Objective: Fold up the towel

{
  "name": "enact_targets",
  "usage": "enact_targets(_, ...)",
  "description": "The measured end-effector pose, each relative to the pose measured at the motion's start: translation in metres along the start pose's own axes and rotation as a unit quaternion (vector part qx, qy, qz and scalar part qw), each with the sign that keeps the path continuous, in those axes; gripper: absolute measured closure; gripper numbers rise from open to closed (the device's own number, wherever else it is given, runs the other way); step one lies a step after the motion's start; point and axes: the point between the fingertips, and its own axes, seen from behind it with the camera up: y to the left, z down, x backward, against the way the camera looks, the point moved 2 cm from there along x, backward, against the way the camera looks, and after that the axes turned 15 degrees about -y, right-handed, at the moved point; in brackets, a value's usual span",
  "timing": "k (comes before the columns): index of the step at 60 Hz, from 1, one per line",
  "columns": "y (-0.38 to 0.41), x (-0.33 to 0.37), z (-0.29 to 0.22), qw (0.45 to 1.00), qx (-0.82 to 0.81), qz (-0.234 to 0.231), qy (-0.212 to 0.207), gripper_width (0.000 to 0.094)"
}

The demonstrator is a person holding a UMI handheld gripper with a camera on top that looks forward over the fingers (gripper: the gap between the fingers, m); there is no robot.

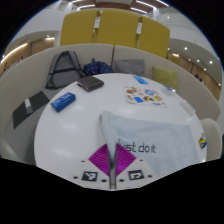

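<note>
A white towel (150,135) printed with "just do it" lies on the white table (70,135), just ahead of the fingers and to their right. Its near left corner runs down between the two magenta pads (99,158). My gripper (113,160) is shut on that corner of the towel, with only a thin strip of cloth showing between the pads. The rest of the towel lies spread on the table with a raised fold along its left edge.
Beyond the towel lie a colourful printed sheet (145,96), a small blue item (140,79), a dark grey flat object (90,84) and a blue object (63,100). A black chair (60,65) and yellow panels (110,30) stand past the table's far edge.
</note>
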Motion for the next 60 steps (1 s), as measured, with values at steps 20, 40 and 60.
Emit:
enact_targets(20,-0.049,0.050,-0.088,0.992,-0.111,-0.053,-0.015,0.0912)
enact_targets(40,-0.240,0.034,-0.042,0.993,-0.116,0.022,0.001,0.0894)
enact_targets(60,-0.286,0.044,-0.002,0.993,-0.097,0.056,0.017,0.0036)
